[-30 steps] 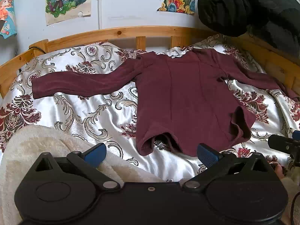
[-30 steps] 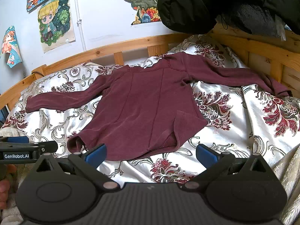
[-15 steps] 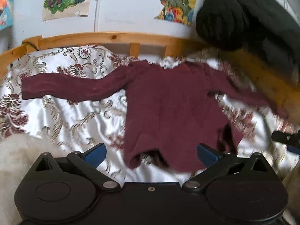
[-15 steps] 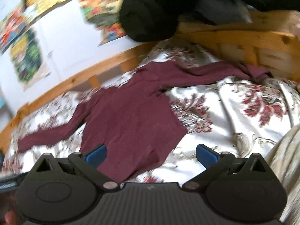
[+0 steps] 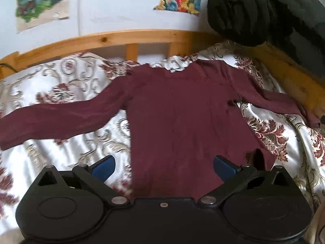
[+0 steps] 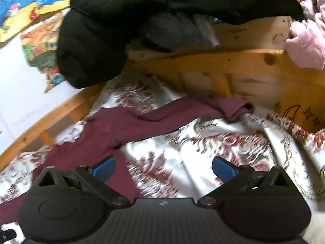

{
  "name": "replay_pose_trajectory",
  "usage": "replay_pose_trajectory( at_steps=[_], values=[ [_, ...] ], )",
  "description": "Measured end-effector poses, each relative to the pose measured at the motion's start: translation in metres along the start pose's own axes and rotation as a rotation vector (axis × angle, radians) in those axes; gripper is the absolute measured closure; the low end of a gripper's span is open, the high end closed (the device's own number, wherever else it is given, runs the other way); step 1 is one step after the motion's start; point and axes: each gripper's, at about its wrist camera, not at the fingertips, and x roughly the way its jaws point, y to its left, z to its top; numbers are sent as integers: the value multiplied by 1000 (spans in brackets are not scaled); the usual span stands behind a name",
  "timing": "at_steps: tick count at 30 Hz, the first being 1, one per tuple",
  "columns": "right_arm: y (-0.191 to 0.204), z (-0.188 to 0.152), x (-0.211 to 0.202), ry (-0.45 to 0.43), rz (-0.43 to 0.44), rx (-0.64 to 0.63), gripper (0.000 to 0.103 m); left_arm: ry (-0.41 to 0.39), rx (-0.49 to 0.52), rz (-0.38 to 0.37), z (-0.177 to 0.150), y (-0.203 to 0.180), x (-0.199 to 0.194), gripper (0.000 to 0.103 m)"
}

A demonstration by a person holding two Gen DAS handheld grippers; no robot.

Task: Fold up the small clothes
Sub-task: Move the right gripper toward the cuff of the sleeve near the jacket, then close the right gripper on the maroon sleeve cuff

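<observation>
- Left wrist view: a black jacket (image 5: 254, 12) hangs over the wooden bed frame (image 5: 121, 40) at the upper right; posters (image 5: 38, 2) are on the wall.
- The maroon shirt (image 5: 178, 111) lies flat on the flowered bedspread (image 5: 61, 81), neckline toward the headboard, hem toward the camera, sleeves spread left and right.
- The left claw (image 5: 163, 165) is wide open above the hem, holding nothing.
- Right wrist view: the right claw (image 6: 163, 165) is wide open and empty over the bedspread, below the right sleeve (image 6: 182, 113), which ends at the frame.

garment: maroon long-sleeve top (image 5: 178, 122)
pose: flat, sleeves spread L & R
hem: R corner flipped up
where: on floral bedspread (image 5: 61, 81)
</observation>
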Motion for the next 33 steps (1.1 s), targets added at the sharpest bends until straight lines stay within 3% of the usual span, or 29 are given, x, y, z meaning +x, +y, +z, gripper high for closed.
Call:
replay_pose_trajectory(
  at_steps=[5,10,15,19,24,30,33],
  values=[
    [-1,7,24,-26,-79,-19,0,18,21,-38,23,-15,42,1],
    [-4,23,60,26,-62,-93,0,28,26,-58,28,-34,79,1],
    [-11,37,96,88,-61,-179,0,83,-14,-188,24,-62,121,1],
    [-23,39,116,74,-149,-237,0,118,67,-258,12,-81,139,1],
    [-43,45,144,110,-162,-211,0,102,139,-393,-3,-106,148,1],
    [-52,51,161,67,-219,-255,2,142,268,-643,-14,-154,162,1],
    [-63,53,165,63,-245,-245,10,165,315,-773,-23,-165,153,1]
  ],
)
